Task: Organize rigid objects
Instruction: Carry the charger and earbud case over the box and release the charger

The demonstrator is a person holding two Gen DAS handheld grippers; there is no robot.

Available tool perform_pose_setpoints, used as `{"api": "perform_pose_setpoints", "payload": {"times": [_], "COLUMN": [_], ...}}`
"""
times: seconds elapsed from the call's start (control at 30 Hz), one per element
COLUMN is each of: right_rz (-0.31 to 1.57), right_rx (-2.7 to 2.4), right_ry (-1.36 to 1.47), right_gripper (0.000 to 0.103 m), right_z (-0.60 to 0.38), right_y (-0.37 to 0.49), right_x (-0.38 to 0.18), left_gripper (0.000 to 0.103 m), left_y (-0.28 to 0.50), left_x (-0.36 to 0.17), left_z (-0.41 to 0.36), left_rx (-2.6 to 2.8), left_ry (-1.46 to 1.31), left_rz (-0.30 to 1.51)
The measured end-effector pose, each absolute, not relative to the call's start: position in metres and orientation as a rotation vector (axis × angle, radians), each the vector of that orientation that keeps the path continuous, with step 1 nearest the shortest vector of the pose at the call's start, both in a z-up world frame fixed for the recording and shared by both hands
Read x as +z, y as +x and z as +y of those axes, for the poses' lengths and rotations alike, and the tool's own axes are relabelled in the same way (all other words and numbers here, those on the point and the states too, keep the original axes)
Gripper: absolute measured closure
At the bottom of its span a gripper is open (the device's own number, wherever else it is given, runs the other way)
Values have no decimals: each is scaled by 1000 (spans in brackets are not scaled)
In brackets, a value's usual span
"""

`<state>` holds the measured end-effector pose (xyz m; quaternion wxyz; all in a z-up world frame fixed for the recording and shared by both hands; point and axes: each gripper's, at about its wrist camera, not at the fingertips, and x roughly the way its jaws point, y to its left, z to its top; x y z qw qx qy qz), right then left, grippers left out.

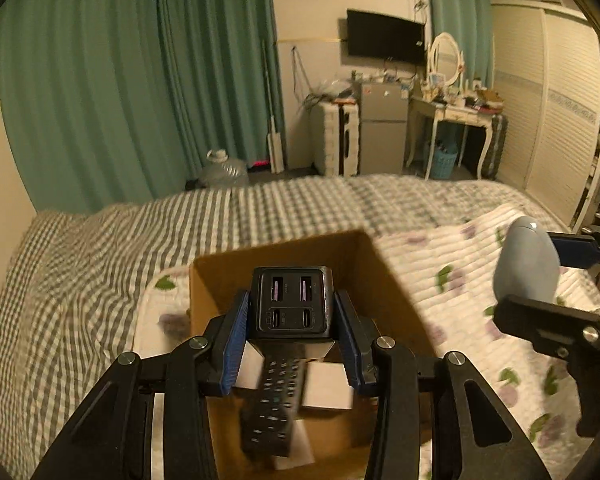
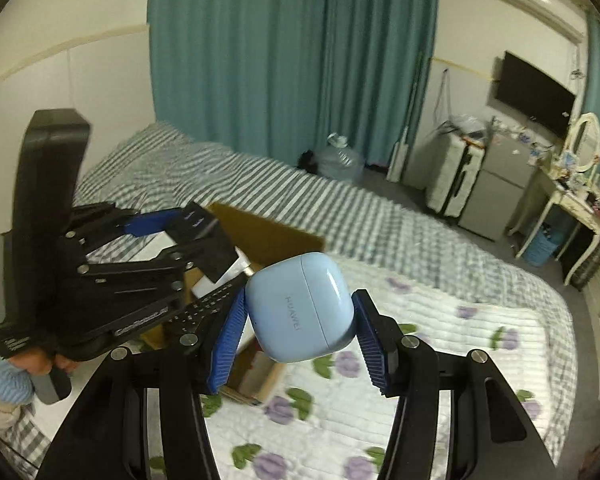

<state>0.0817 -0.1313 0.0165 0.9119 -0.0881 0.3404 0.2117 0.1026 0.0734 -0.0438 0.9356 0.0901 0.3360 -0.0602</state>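
Note:
My left gripper (image 1: pixel 292 332) is shut on a black multi-port charger (image 1: pixel 291 306) and holds it over an open cardboard box (image 1: pixel 228 268) on the bed. Inside the box lie a black remote control (image 1: pixel 274 400) and white blocks (image 1: pixel 328 390). My right gripper (image 2: pixel 300 332) is shut on a light blue earbud case (image 2: pixel 302 306) and holds it in the air, to the right of the box (image 2: pixel 268 236). In the left wrist view the case (image 1: pixel 526 264) shows at the right. In the right wrist view the left gripper (image 2: pixel 196 236) reaches over the box.
The box sits on a white floral quilt (image 1: pixel 440 264) over a grey checked bedspread (image 1: pixel 100 264). Green curtains (image 1: pixel 140 80) hang behind the bed. A water jug (image 1: pixel 224 170), a small fridge (image 1: pixel 382 132) and a dressing table (image 1: pixel 452 114) stand beyond.

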Motion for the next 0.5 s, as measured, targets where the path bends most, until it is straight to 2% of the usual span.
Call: {"api": "perform_pose_setpoints", "payload": {"times": [0.27,0.5], "right_rz": [784,832], "right_rx": [447,448], "right_ry": [-208,-179], "right_gripper": [50,50], "right_z": [-102,-88], "right_y": [107,118], "right_x": [-37,-65], "left_gripper": [61,59], "left_y": [136,139], "left_x": [-98,-108], "left_z": [92,98], "left_rx": [-156,-164], "left_ry": [161,125], "left_rz": [804,873]}}
